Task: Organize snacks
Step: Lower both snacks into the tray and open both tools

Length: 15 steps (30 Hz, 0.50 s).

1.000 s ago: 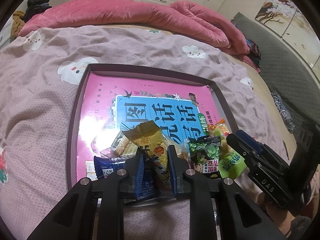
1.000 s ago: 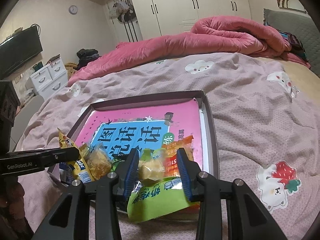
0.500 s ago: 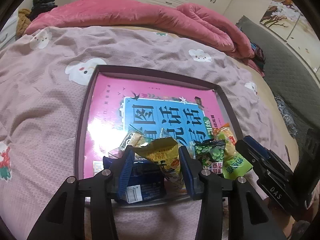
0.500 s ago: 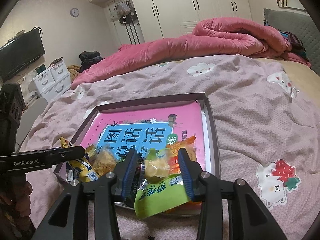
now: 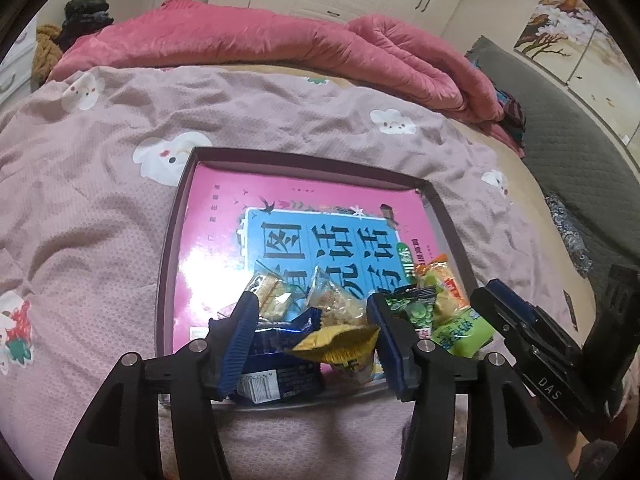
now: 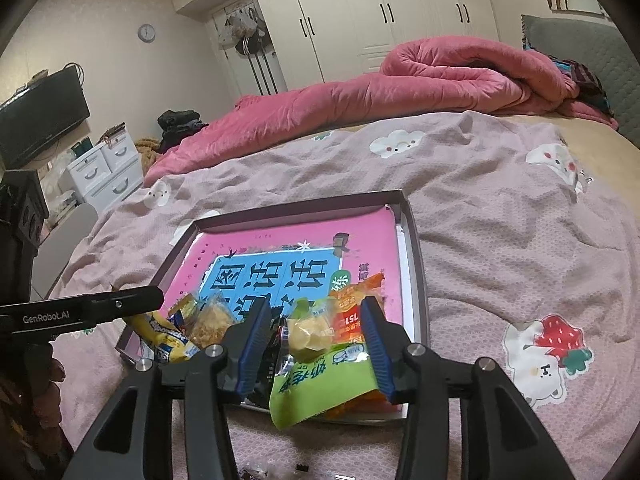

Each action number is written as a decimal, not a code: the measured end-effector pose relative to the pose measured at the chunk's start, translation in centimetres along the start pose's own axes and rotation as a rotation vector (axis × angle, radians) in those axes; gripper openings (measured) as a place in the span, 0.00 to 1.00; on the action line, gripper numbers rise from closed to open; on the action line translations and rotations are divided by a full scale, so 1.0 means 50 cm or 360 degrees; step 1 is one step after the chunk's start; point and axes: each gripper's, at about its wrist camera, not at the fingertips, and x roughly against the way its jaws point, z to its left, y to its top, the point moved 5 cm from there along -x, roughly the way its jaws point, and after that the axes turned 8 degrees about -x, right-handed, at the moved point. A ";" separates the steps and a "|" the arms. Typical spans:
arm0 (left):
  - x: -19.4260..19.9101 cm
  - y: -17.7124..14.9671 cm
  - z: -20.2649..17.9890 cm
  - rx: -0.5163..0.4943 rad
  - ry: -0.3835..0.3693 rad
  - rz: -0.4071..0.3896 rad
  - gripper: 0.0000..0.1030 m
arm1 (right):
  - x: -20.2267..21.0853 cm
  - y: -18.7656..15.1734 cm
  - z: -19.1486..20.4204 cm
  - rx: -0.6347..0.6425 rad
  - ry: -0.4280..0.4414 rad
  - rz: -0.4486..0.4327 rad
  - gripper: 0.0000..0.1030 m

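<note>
While a purple tray (image 5: pixel 172 240) is spread ahead of both claws, snacks are heaped at its near edge. Between the wide-open left gripper (image 5: pixel 312 336), a yellow packet (image 5: pixel 340 346) and blue packet (image 5: pixel 280 364) are framed, ungripped; a choice and closing are called for. A green packet (image 6: pixel 320 384) is flanked by the open right gripper (image 6: pixel 314 350). Lower wrappers are hidden.

You see a dark maroon tray (image 5: pixel 172 236) holding a pink book (image 5: pixel 224 216) with a blue title panel at frame centre. Lower down lie a dark blue packet (image 5: pixel 280 364), a yellow packet (image 5: pixel 340 344) and a lime-green packet (image 6: pixel 320 384). The mauve bedspread (image 5: pixel 80 208) carries white cloud-animal prints; the upper frame shows a crimson quilt (image 5: pixel 248 40).
</note>
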 end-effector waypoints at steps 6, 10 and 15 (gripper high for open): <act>0.022 0.008 -0.012 -0.0030 -0.0016 -0.0035 0.58 | 0.017 -0.003 -0.004 0.0000 0.0004 -0.0011 0.46; 0.034 0.014 -0.017 -0.0044 -0.0014 -0.0057 0.58 | 0.024 -0.005 -0.006 -0.0006 0.0003 -0.0018 0.46; 0.053 0.022 -0.016 -0.0042 -0.0013 -0.0094 0.59 | 0.036 -0.002 -0.006 -0.0010 0.0007 -0.0035 0.47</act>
